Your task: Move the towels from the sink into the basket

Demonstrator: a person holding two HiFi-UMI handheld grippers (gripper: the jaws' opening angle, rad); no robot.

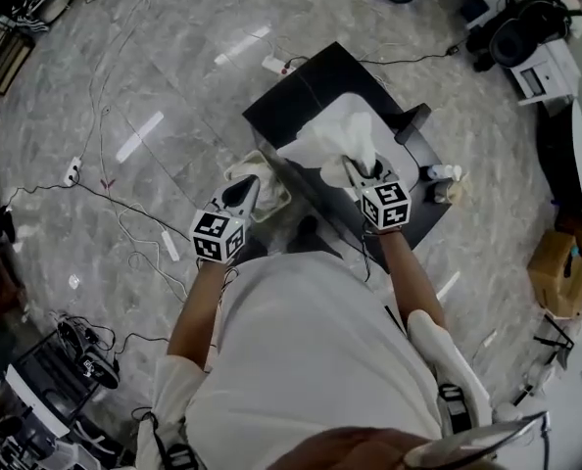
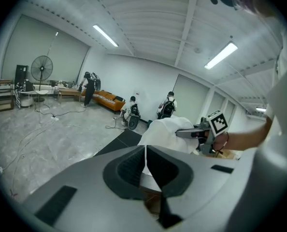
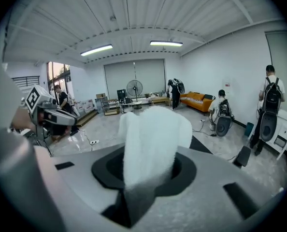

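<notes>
Two handheld tools and one towel aloft.

- At left, the left gripper [image 1: 244,192]: claw pressed together, with only a hairline white slit between the pads. Whether any cloth is nipped there cannot be told. Its nose sits over the basket [image 1: 276,200], which is beige and soft-rimmed with white cloth inside, just left of the sink.
- Centre, the sink [image 1: 301,96]: black stand with a white basin.
- The towel [image 1: 342,137]: white and bunched, held above the basin.
- At right, the right gripper [image 1: 356,170]: claw pinching the towel, whose end stands up between the pads.
</notes>
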